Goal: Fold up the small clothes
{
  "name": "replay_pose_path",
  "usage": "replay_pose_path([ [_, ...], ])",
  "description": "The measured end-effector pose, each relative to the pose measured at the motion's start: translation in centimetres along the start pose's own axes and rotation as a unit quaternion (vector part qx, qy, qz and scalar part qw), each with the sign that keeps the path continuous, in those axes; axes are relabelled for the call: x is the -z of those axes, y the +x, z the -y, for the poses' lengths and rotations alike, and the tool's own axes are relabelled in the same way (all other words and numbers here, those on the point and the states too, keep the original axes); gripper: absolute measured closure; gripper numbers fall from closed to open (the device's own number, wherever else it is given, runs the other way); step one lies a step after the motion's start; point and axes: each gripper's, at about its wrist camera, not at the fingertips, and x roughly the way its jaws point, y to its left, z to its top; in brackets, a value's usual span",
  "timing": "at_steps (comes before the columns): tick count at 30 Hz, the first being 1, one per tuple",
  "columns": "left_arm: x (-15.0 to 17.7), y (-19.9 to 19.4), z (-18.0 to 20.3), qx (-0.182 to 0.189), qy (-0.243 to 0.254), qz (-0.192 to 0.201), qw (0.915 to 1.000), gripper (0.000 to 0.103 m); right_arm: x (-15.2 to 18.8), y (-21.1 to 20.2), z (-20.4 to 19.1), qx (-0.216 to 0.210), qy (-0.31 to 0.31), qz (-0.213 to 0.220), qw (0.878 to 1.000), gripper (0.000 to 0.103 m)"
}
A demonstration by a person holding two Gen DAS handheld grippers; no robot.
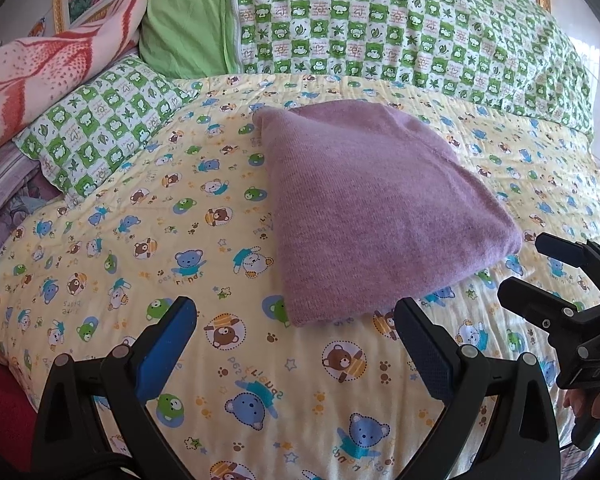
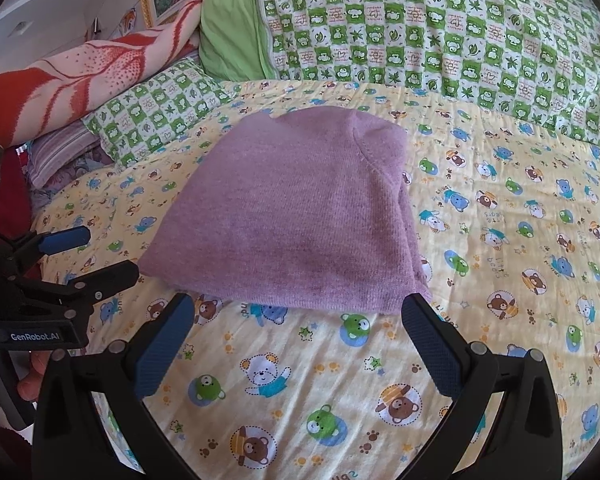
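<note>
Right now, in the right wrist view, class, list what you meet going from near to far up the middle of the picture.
Open right claw → yellow bear-print quilted bedcover → folded purple knitted garment → green-and-white checked frog-print quilt.

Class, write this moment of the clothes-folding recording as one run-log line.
purple garment: folded, flat on bear-print quilt | left gripper: open, empty | right gripper: open, empty | neither touches garment

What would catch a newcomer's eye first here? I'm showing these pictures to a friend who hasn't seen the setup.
Most likely the purple knit garment, lying folded in the middle of the yellow bear-print bedsheet. Next, the green frog-check quilt heaped along the far side. Both grippers, left and right, hover open just short of the garment's near edge.
</note>
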Motion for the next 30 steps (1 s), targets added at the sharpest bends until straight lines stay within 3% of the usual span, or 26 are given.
replay_pose_path([
  [30, -1.3, 0.7, -0.6, 0.001, 0.000, -0.012, 0.9999, 0.005, -1.0, 0.4, 0.9, 0.001, 0.017, -0.004, 1.000, 0.000],
])
